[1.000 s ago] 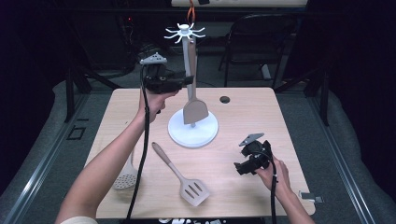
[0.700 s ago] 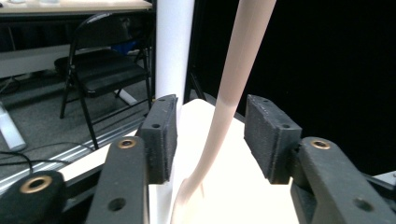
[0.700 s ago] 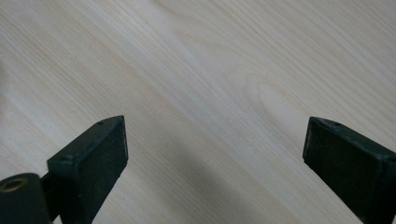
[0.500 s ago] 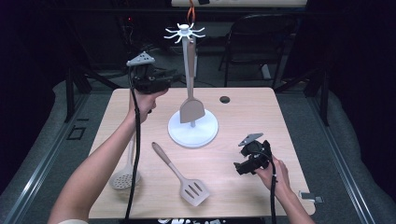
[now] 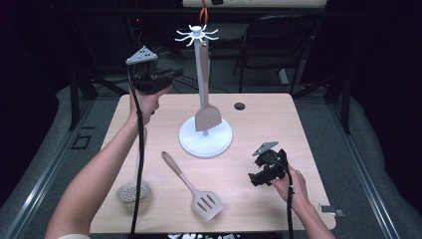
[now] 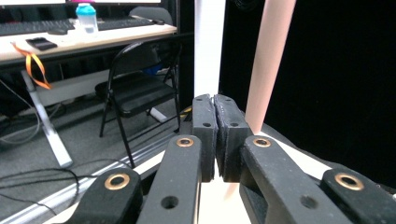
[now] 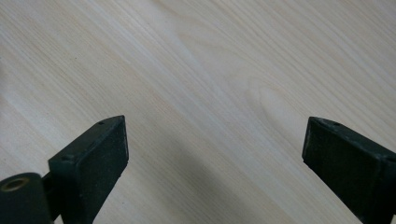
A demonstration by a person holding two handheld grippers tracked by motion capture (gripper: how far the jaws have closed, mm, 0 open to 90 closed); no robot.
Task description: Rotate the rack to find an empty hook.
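A white utensil rack [image 5: 205,138] with a hook crown stands mid-table. A tan spatula [image 5: 207,117] hangs on it, blade down by the base. My left gripper [image 5: 175,74] is held up left of the rack's pole, apart from it, jaws shut on nothing. In the left gripper view its pads [image 6: 215,135] meet, with the white pole [image 6: 209,46] and the spatula's pinkish handle [image 6: 271,60] just beyond. A slotted turner [image 5: 195,188] and a skimmer [image 5: 133,189] lie on the table's front left. My right gripper [image 5: 255,178] rests low at the front right, open over bare wood [image 7: 215,158].
The wooden table [image 5: 278,124] has a small round grommet [image 5: 240,106] at the back. A folding chair [image 5: 278,45] and a desk stand behind the table. A small metal clip [image 5: 331,210] lies at the front right corner.
My left gripper has drawn back to the left, away from the hanging spatula's handle, and risen a little. The right gripper has stayed put.
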